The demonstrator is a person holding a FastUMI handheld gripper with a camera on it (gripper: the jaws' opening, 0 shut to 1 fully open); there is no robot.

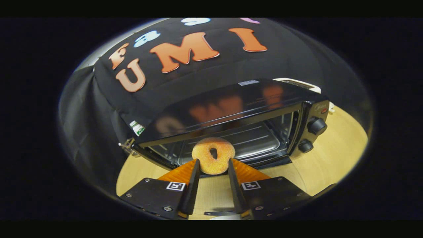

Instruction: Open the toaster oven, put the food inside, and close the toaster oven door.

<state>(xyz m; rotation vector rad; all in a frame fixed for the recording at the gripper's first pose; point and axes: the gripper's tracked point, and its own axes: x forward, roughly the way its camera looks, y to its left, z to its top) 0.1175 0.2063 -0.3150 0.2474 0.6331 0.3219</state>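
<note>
Two fingers of the gripper (213, 165) clamped on a doughnut (213, 155), just before the toaster oven (251, 109)'s open mouth.

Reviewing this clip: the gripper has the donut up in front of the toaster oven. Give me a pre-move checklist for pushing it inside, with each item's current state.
1. Grip: gripper shut on the donut, both fingers against its lower sides: ok.
2. Toaster oven open: cavity and its metal tray exposed ahead: ok.
3. Door position: cannot tell; the door itself is hidden behind the donut and fingers.
4. Alignment: donut sits in front of the opening, left of its middle: ok.
5. Tray free of other food: visible part is bare; the part behind the donut is hidden: cannot tell.
6. Knobs well to the side of the path: ok.
</note>
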